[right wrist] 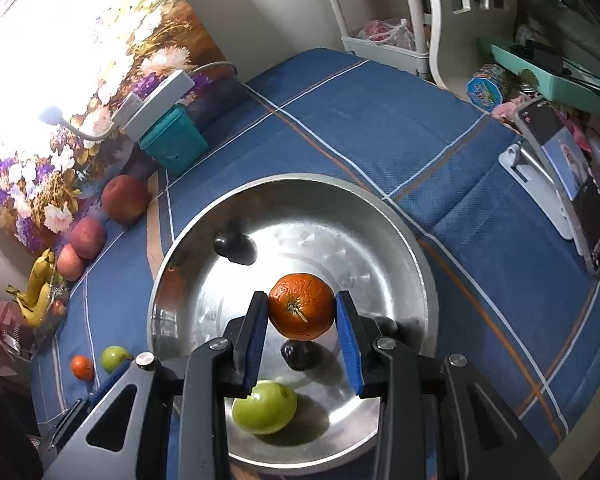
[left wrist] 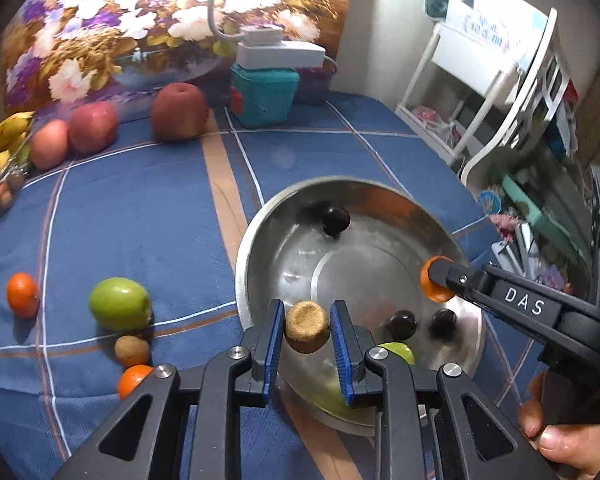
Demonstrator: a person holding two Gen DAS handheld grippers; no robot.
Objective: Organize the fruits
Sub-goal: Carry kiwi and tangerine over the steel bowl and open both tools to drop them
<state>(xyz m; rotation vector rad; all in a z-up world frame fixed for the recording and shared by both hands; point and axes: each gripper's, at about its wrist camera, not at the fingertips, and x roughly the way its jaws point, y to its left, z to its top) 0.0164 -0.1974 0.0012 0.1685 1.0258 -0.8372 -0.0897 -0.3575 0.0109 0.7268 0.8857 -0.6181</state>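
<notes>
Left wrist: left tongs [left wrist: 307,330] grip kiwi [left wrist: 306,327] over bowl [left wrist: 260,224].

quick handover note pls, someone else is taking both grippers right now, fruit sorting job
Left gripper: shut on a small brown kiwi, held over the near rim of the metal bowl.
Right gripper: shut on a small orange, held above the bowl's middle.
Done: a green fruit and some small dark fruits already lie in the bowl.
Left: drop both held fruits in. On the blue cloth, outside the bowl: another green fruit, a brown kiwi, two oranges, three red apples by the wall, and bananas at the far left.
</notes>
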